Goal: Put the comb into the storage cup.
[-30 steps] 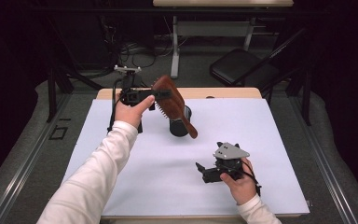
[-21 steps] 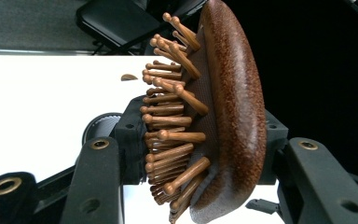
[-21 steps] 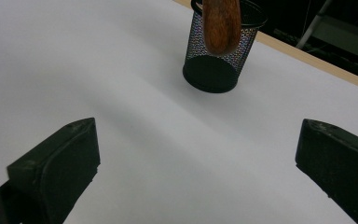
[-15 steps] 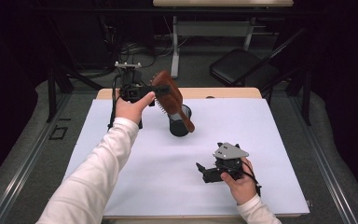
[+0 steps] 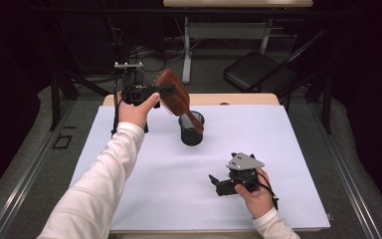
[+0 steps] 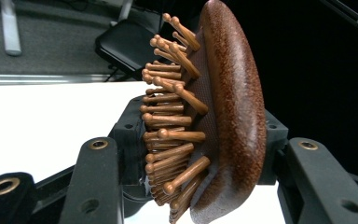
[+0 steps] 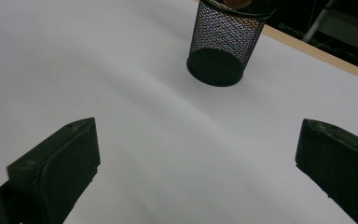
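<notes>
Left gripper (image 5: 166, 90) pinches the unlabelled hairbrush (image 5: 175, 98), handle seemingly inside the mesh cup (image 5: 191, 130).

Bright tabletop, dark bkgd, sharp.

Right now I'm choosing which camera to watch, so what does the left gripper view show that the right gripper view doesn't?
Left gripper view: the brown hairbrush up close, its wooden bristles pointing left, clamped between the left gripper's black jaws, with a black chair behind. Right gripper view: the right gripper with jaws wide apart and nothing between them, and the black mesh cup standing upright. Shared: the white table top.
</notes>
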`<state>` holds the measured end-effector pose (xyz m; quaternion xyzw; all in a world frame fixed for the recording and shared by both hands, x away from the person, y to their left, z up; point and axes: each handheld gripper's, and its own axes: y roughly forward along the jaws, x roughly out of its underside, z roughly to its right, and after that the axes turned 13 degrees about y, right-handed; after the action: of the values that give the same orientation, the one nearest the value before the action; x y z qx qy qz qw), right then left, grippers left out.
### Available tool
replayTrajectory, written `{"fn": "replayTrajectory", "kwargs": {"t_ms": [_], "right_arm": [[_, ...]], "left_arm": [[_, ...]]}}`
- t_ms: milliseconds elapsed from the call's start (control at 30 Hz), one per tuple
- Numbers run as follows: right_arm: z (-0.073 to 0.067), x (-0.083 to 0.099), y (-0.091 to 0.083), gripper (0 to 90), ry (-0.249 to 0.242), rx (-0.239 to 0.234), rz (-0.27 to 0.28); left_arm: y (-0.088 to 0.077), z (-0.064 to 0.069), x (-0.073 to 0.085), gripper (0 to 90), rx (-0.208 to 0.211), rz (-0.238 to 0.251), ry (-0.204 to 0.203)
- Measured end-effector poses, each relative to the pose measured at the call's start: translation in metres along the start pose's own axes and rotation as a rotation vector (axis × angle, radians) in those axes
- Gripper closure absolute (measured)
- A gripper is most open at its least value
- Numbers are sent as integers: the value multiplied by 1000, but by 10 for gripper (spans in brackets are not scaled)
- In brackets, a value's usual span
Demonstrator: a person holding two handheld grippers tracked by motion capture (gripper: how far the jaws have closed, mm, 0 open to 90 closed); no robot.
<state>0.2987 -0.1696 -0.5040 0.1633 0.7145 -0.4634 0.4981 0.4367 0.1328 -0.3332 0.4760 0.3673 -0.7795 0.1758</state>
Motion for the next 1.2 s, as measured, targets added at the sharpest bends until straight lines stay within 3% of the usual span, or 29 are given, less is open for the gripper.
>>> {"fn": "replayTrajectory", "kwargs": {"t_ms": [567, 1067, 1200], "right_arm": [[-1, 1, 1, 0, -6, -4, -6], [0, 1, 0, 0, -4, -3, -6], [0, 1, 1, 0, -5, -3, -6]], "left_arm": [[0, -12, -1, 499, -76, 19, 8], [12, -17, 1, 499, -105, 20, -8], [17, -20, 2, 499, -95, 9, -19]]}}
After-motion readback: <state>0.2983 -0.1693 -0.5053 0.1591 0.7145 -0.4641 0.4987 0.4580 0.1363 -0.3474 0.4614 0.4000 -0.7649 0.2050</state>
